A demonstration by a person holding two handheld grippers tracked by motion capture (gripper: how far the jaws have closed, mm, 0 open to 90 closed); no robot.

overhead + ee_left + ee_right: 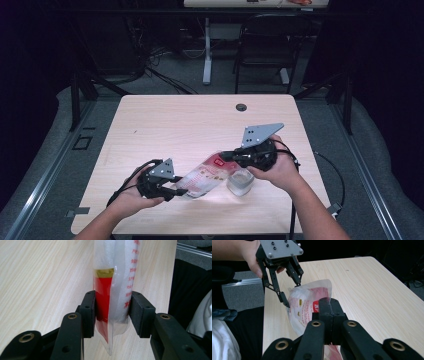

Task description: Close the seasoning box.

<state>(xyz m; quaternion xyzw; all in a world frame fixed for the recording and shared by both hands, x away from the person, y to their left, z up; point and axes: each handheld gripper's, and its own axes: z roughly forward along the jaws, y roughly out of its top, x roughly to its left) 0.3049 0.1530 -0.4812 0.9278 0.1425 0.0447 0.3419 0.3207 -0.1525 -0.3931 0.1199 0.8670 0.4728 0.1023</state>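
A clear red-printed pouch (204, 176) is held above the desk (200, 120) with its long axis slanting between the left hand-held gripper (181, 190), clamped across its lower end, and the right hand-held gripper (223, 156), pinched tight on its upper edge beside a small clear cup (240, 182).

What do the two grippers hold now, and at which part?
Both hold the plastic bag: the left gripper across one end, the right gripper pinching the other end's edge.
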